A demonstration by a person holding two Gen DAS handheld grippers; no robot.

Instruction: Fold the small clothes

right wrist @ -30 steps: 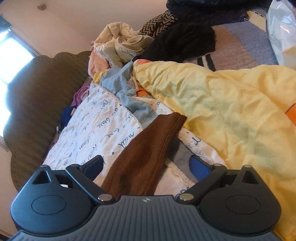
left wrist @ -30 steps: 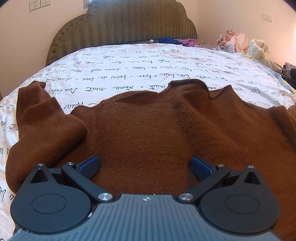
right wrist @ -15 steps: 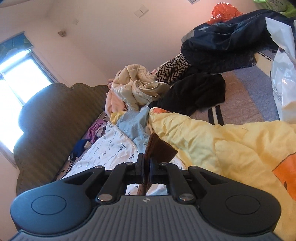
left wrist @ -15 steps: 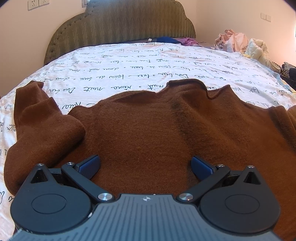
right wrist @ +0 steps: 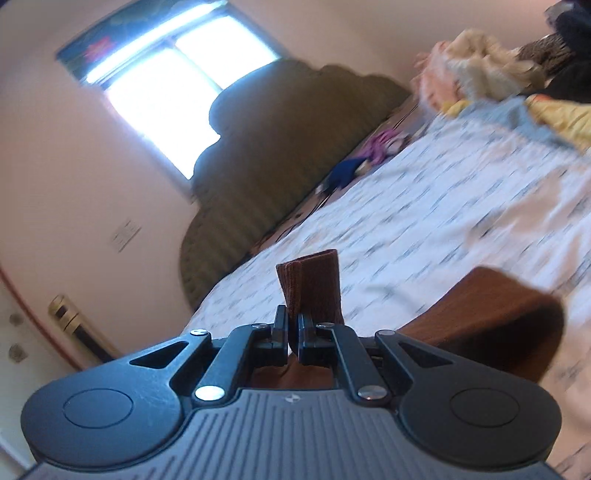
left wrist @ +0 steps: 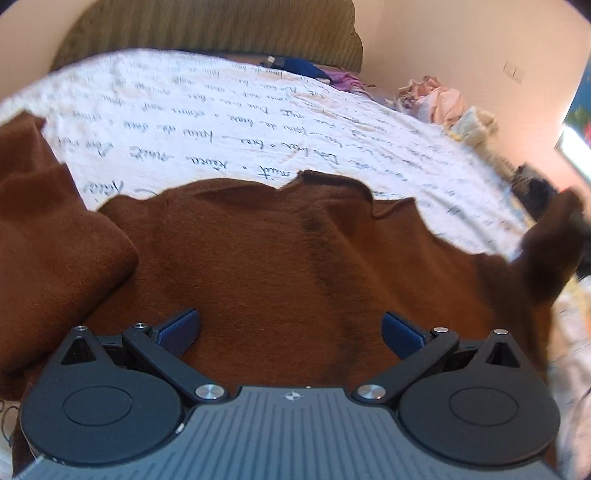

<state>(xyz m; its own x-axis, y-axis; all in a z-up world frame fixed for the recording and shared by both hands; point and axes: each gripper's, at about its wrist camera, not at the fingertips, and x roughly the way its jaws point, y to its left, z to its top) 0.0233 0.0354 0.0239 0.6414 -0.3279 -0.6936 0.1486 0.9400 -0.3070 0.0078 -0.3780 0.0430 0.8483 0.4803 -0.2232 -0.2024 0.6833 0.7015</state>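
We're on the sleeve fold, and the trick here is carrying the cuff [right wrist: 310, 284] low and straight across the chest so it lands flat, no twist. Our right claw [right wrist: 292, 332] is clenched on that cuff, with the cuff's end poking out past the tips. The left claw [left wrist: 291, 328] is released, hovering right over the brown sweater [left wrist: 295, 266], which lies spread on the bed [left wrist: 221, 122] near its front edge, other sleeve [left wrist: 55, 236] already bunched on the left.

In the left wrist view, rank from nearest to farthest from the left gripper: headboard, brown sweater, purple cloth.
1. Brown sweater, right under the open left gripper.
2. Purple cloth, far end of the bed, right of centre.
3. Headboard, behind it, against the wall.
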